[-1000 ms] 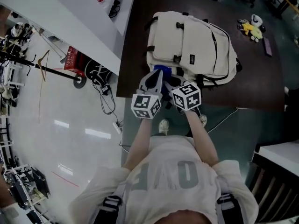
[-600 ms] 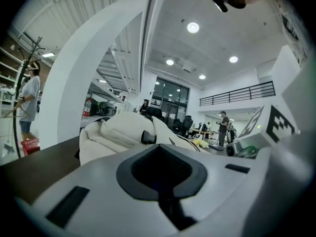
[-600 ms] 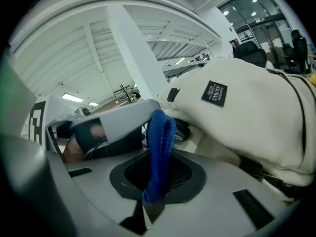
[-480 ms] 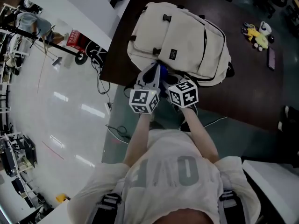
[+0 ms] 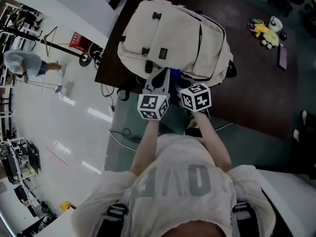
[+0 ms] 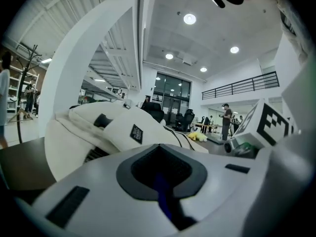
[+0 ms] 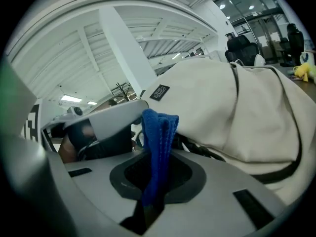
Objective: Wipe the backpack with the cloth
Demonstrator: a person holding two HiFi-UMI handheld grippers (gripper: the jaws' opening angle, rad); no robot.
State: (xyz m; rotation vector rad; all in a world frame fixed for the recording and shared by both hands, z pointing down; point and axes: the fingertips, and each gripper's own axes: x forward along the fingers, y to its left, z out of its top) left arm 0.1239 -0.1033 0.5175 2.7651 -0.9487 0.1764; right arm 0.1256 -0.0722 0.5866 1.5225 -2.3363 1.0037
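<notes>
- At the near edge of the dark counter (image 5: 256, 83): cream backpack (image 5: 173, 36), lying flat, pocket face and small dark label uppermost. Its long side runs across the person's front, slanting from upper left to lower right in the head view.
- Just in front of the pack's near side: blue cloth (image 5: 173, 74), bunched, carried between the two grippers. Whether it already touches the fabric cannot be told.
- Left gripper (image 6: 159, 179): jaws pressed together, with a thin blue strip of the cloth caught in the seam between them.
- Right gripper (image 7: 150, 186): jaws pinching the cloth, a folded tuft of which stands proud above the tips.
- Bearing of the pack from the jaws: straight ahead and rising above them. It fills the forward left of the left gripper view and the forward right of the right gripper view, so the cloth sits about midway along the near side.
- Reach: the grippers are side by side, neither plainly nearer; the right one carries the bulk of the cloth.
- Judgement: the wipe is not yet begun; the stroke probably has to go forward and upward onto the top panel.
</notes>
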